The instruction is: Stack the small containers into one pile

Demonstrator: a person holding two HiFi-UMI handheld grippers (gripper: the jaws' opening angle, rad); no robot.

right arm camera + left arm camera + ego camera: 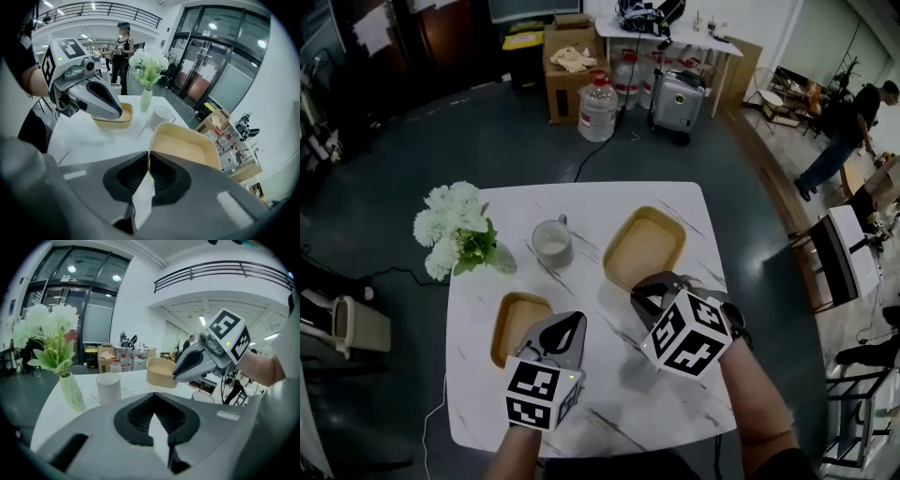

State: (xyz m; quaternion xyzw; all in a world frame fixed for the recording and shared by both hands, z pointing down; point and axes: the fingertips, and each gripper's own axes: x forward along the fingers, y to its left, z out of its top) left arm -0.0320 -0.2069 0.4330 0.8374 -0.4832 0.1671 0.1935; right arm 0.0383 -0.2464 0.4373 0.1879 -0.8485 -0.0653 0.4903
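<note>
A large beige container (645, 246) is at the right of the white marble table (609, 408). My right gripper (654, 284) is shut on its near rim, and the wall shows between the jaws in the right gripper view (147, 159). In the left gripper view the container (159, 372) hangs tilted just above the table from the right gripper (178, 373). A smaller beige container (517, 323) sits on the table at the left. My left gripper (565, 326) hovers at its right edge, shut with nothing between the jaws (152, 401).
A white mug (552, 242) stands between the two containers, toward the far side. White flowers in a pale green vase (455, 230) stand at the table's far left corner. Beyond the table are a water bottle (597, 108) and a cardboard box (572, 66) on the floor.
</note>
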